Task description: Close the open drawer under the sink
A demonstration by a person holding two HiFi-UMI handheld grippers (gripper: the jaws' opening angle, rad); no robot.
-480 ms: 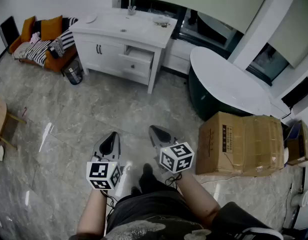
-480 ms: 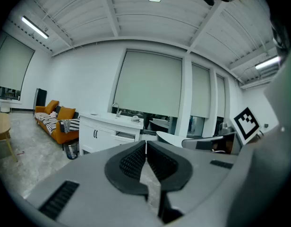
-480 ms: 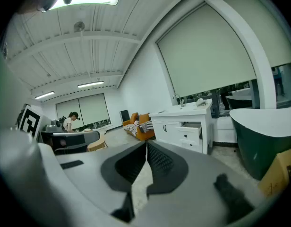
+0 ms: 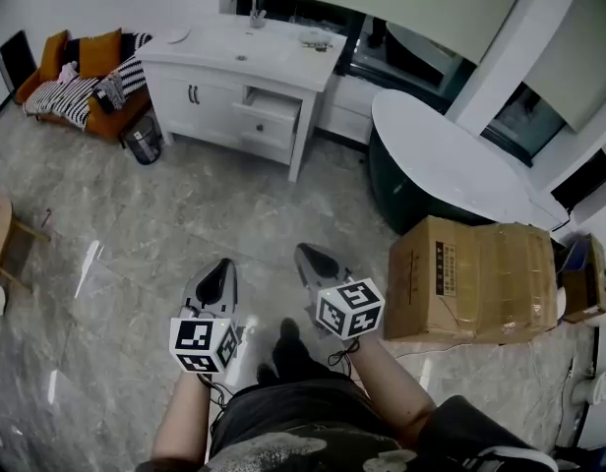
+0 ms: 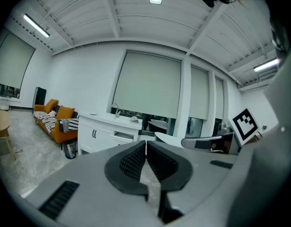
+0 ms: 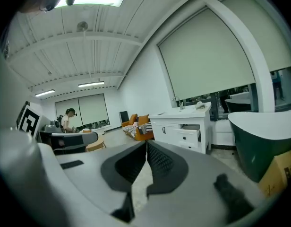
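Observation:
A white sink cabinet (image 4: pixel 239 67) stands at the far side of the room with a faucet on top. Its upper right drawer (image 4: pixel 268 112) is pulled out. The same open drawer (image 6: pixel 191 133) shows in the right gripper view, and the cabinet (image 5: pixel 105 134) shows far off in the left gripper view. My left gripper (image 4: pixel 221 266) and right gripper (image 4: pixel 305 255) are held low over the floor, several steps from the cabinet. Both are shut with nothing between the jaws.
An orange sofa (image 4: pixel 82 77) with striped cushions is left of the cabinet, with a small bin (image 4: pixel 144 142) beside it. A dark bathtub with a white rim (image 4: pixel 451 160) and a cardboard box (image 4: pixel 475 281) lie right. A wooden table edge (image 4: pixel 0 234) is at left. A person (image 6: pixel 67 118) stands far off.

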